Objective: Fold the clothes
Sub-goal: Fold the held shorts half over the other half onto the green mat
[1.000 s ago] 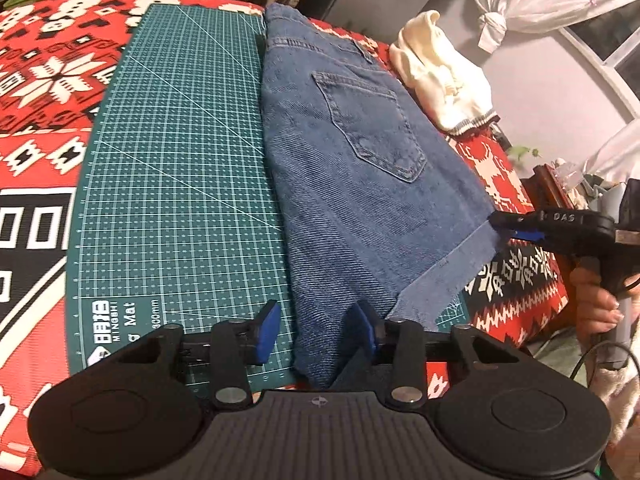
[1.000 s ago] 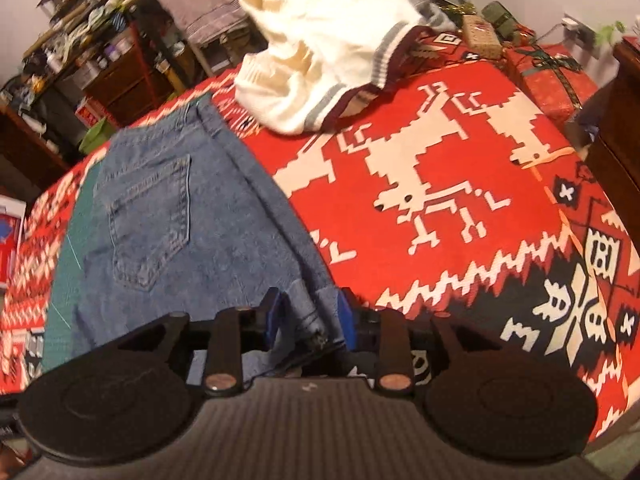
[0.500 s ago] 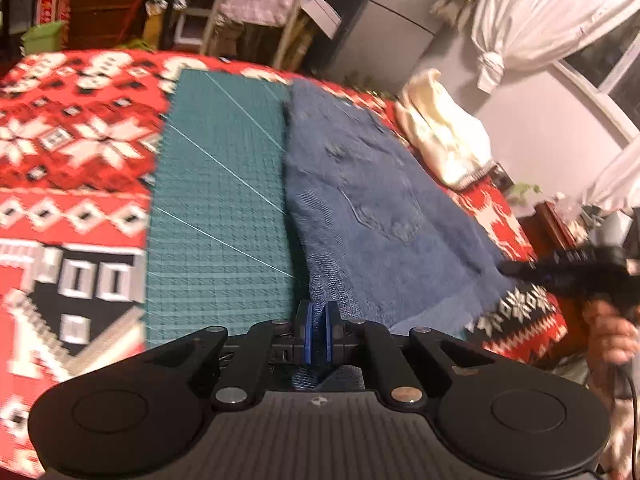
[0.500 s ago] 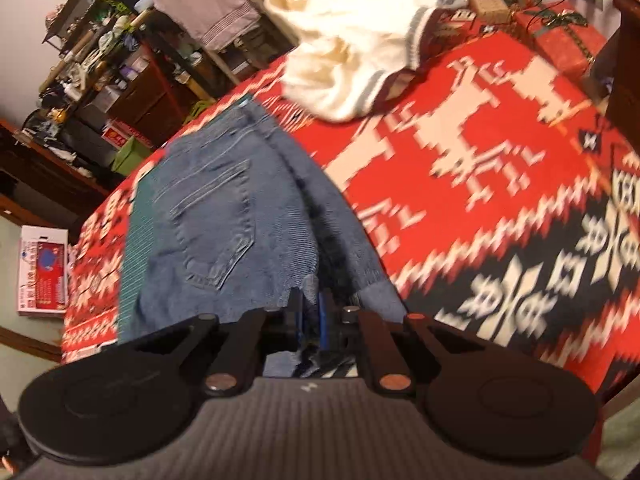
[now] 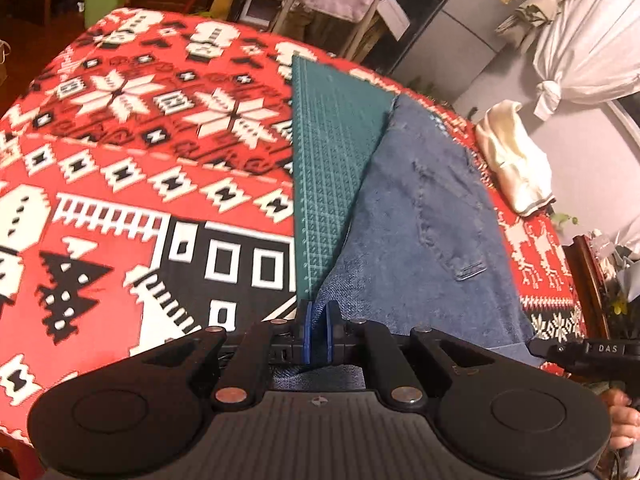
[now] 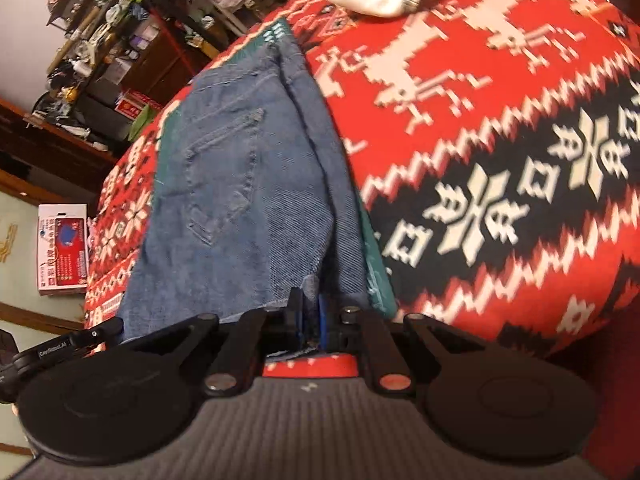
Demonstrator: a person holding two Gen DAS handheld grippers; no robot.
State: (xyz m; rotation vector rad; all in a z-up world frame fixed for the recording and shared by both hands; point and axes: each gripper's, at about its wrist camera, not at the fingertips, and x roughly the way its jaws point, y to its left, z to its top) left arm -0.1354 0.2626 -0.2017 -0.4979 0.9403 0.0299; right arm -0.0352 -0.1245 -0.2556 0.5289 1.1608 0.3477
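**Both grippers pinching the near hem of a pair of denim shorts**

The denim shorts (image 5: 432, 240) lie lengthwise on a green cutting mat (image 5: 332, 160), which rests on a table covered by a red patterned cloth (image 5: 132, 152). The waistband points toward the far edge of the table and a back pocket (image 6: 224, 184) faces up. The garment already appears doubled along its length, since layered edges run down its right side in the right wrist view.

The left gripper (image 5: 317, 332) has its blue pads pressed together on the near left corner of the hem, with denim visibly trapped between them. The right gripper (image 6: 310, 320) is likewise clamped on the near right part of the hem. The near end of the fabric slopes up from the mat to the pads, which suggests it is raised clear of the surface.

Holding both near corners keeps the hem taut and level, probably so that the lower half can be carried toward the waistband as one flat panel. A cream knit garment (image 5: 512, 160) lies heaped near the far right edge of the table, well apart from the shorts.
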